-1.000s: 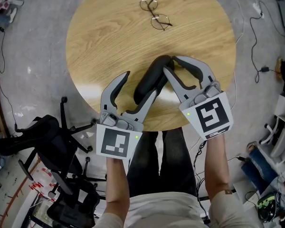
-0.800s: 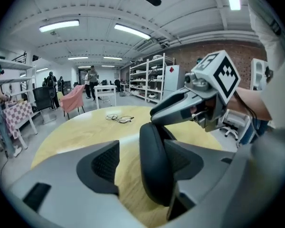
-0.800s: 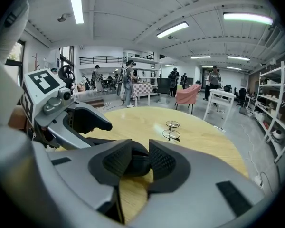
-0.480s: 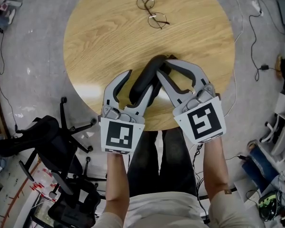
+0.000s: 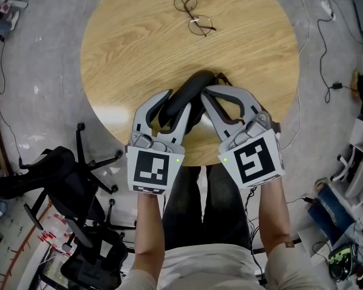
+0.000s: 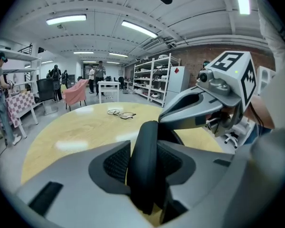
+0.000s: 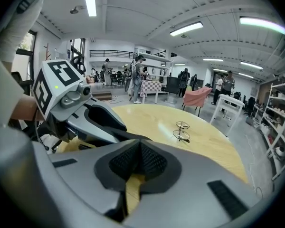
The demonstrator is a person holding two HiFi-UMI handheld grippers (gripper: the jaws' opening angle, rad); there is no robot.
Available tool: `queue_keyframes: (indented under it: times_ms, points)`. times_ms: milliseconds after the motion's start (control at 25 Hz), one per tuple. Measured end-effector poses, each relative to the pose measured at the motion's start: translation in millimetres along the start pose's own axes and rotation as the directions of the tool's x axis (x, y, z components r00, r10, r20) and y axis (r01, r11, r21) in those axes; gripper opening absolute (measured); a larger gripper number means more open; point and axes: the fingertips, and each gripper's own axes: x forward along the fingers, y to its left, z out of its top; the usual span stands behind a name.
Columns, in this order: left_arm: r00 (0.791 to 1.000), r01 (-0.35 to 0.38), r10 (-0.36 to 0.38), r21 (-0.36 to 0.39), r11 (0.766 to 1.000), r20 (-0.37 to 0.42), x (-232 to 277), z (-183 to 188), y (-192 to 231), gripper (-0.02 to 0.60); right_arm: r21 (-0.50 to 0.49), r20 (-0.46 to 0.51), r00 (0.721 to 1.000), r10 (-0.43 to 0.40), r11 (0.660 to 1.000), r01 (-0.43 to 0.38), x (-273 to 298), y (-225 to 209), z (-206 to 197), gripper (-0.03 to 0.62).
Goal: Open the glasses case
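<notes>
I'm holding both grippers over the near edge of the table [image 5: 139, 41]. My left gripper [image 5: 175, 104] has just been closing its jaws and is now pressing them on the black case [image 5: 186, 92], which is sitting by that near edge. My right gripper [image 5: 207, 93] has been closing too, pads now meeting at the case's far end, with nothing showing between them. Farther off, the glasses [image 5: 195, 16] are lying well apart

Glasses case [image 5: 190, 87] on table [image 5: 126, 47] — glasses [image 5: 195, 16] beyond it.
</notes>
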Motion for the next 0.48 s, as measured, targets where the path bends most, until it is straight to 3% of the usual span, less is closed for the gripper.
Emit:
queue_keyframes:
  times_ms: [480]
  points:
    - [0.995,-0.091,0.088,-0.076,0.993,-0.035,6,-8,25,0.095,0.011,-0.024,1.000,-0.016,1.000,0.016,-5,2,-6,0.020]
